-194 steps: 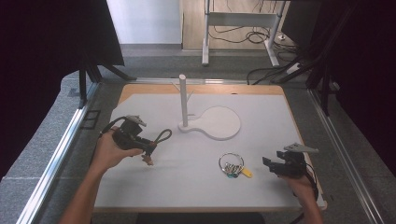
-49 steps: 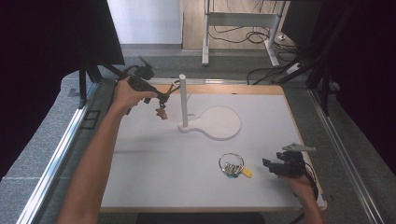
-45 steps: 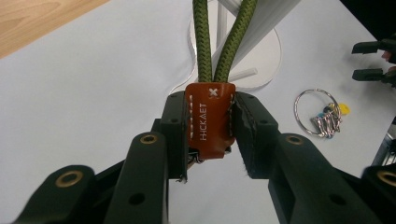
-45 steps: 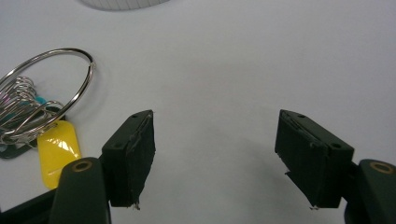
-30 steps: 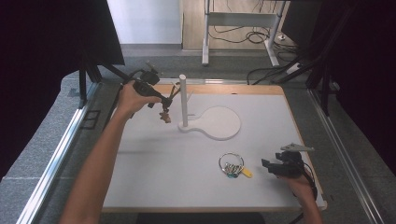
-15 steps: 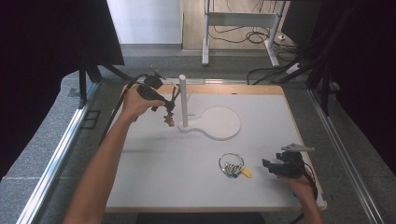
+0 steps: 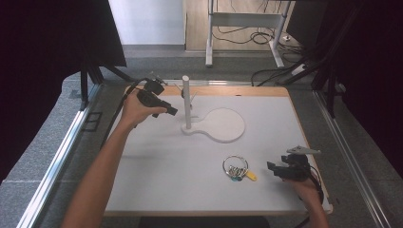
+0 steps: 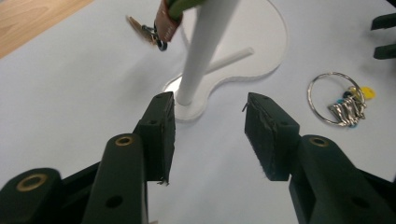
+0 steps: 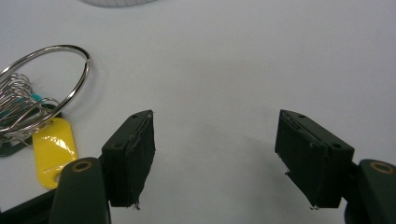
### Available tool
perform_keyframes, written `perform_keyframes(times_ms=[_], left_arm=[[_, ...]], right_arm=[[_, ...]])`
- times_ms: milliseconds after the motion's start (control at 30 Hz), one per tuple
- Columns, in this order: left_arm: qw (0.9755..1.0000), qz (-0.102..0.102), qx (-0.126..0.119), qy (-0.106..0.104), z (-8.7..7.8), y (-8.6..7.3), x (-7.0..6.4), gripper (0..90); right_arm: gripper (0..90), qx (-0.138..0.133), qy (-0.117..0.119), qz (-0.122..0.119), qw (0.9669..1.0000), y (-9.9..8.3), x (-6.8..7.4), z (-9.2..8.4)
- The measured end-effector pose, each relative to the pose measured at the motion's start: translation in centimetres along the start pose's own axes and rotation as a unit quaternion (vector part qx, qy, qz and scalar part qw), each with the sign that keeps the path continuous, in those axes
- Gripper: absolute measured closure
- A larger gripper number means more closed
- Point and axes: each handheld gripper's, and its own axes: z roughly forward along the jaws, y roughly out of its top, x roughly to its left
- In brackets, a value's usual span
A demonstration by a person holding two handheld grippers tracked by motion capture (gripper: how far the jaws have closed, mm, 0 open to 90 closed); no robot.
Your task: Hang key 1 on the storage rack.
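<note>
L tool [image 7: 171,111]: jaws just opened, nothing between, beside post [image 8: 201,51]
Keys on peg [image 8: 156,28]: hang above & ahead of L tool, off its pads
R tool [image 7: 272,167]: open, empty; key ring [image 7: 236,167] just to its left on desk [image 7: 157,166]
Tip: back L tool straight out, don't nudge post

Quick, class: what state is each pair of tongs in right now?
Left tongs: open, just been opening, nothing between them, by the white post.
Right tongs: open, empty, beside the key ring.
</note>
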Motion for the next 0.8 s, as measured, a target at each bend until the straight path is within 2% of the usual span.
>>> perform_keyframes(times_ms=[67,133,167,267,333,367,433,467,567,600,633,667,700,733,800], left_arm=[[1.0,0.004,-0.003,0.0,0.0,-0.3,-0.2,51.4],[0.9999,0.007,-0.009,-0.002,-0.2,-1.4,-0.7,49.6],[0.9998,0.017,-0.013,0.001,-0.3,-1.8,-0.8,49.1],[0.9996,0.011,-0.025,-0.005,-0.5,-2.7,-1.2,48.0],[0.9991,0.011,-0.041,-0.008,-0.8,-4.1,-1.9,47.6],[0.9991,0.011,-0.041,-0.008,-0.8,-4.1,-1.9,47.1],[0.999,0.023,-0.038,-0.006,-0.8,-5.5,-2.5,46.3],[0.999,0.023,-0.038,-0.006,-0.8,-5.5,-2.5,45.9],[0.9987,0.031,-0.041,-0.007,-0.8,-7.3,-3.4,45.0],[0.9987,0.031,-0.041,-0.007,-0.8,-7.3,-3.4,44.8],[0.9984,0.031,-0.047,-0.007,-0.8,-8.3,-4.0,44.7],[0.9984,0.031,-0.047,-0.007,-0.8,-8.3,-4.0,44.7],[0.9982,0.033,-0.049,0.0,-0.7,-9.3,-4.6,44.7],[0.9982,0.033,-0.049,0.0,-0.7,-9.3,-4.6,44.7],[0.9981,0.037,-0.048,0.007,-0.4,-10.8,-5.3,44.8]], right_arm=[[28.7,0.0,0.001,0.0,1.0,0.0,0.0,0.0],[28.6,-0.005,0.004,-0.004,1.0,0.0,0.1,-0.1],[28.3,-0.005,0.006,-0.005,1.0,0.0,0.1,-0.2],[27.8,-0.012,0.014,-0.005,0.9998,0.1,0.3,-0.2],[27.8,-0.014,0.018,-0.005,0.9997,0.2,0.4,-0.3],[27.8,-0.014,0.018,-0.005,0.9997,0.2,0.4,-0.3],[28.0,-0.018,0.024,-0.008,0.9995,0.3,0.5,-0.3],[28.0,-0.018,0.024,-0.008,0.9995,0.3,0.5,-0.3],[28.2,-0.019,0.027,-0.011,0.9994,0.4,0.6,-0.4],[28.2,-0.019,0.027,-0.011,0.9994,0.4,0.6,-0.4],[28.2,-0.02,0.029,-0.016,0.9992,0.4,0.6,-0.3],[28.2,-0.02,0.029,-0.016,0.9992,0.4,0.6,-0.3],[28.0,-0.018,0.033,-0.022,0.9991,0.4,0.8,-0.2],[28.0,-0.017,0.035,-0.025,0.999,0.4,0.8,-0.2],[28.0,-0.016,0.037,-0.023,0.9989,0.4,0.8,-0.1]])
